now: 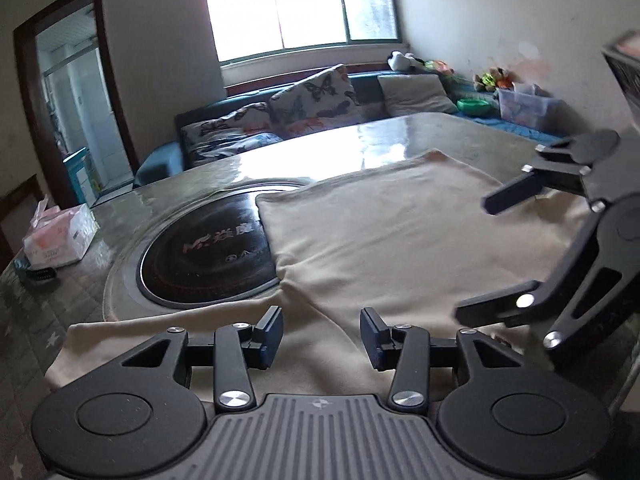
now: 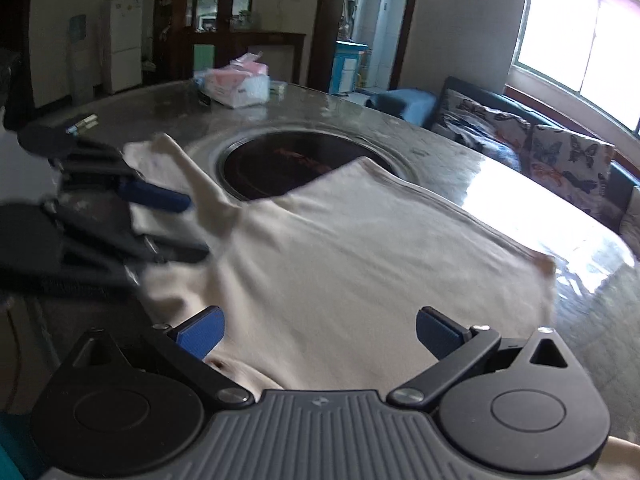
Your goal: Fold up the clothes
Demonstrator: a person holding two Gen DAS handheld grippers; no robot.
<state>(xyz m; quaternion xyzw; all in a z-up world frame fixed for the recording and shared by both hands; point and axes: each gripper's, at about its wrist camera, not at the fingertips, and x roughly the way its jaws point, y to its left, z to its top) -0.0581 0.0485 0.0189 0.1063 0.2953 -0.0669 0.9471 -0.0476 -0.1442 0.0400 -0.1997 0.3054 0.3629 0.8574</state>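
A cream T-shirt (image 1: 380,220) lies spread across the middle of a glossy round table (image 1: 400,132), its body flat and one sleeve (image 2: 176,172) reaching toward the left of the right wrist frame. The garment's far edge overlaps a round black cooktop (image 1: 200,248) sunk into the tabletop, covering its right part in the left wrist view. At the bottom centre of that view the left gripper (image 1: 322,336) hangs just over the shirt's near edge with its jaws parted and nothing pinched between the blue pads; the cloth lies beneath them, apart from them. The right gripper (image 2: 320,332) sits at the bottom of its own frame, jaws spread wide over the shirt's near hem, also holding nothing. Each gripper shows in the other's view: the right one at the right edge of the left wrist frame, the left one, blurred, at the left edge of the right wrist frame. A pink-and-white tissue pack (image 1: 58,240) rests on the table at the left, well apart from the shirt. Behind the table, butterfly-print cushions (image 1: 312,96) line a sofa under a bright window (image 1: 300,4).
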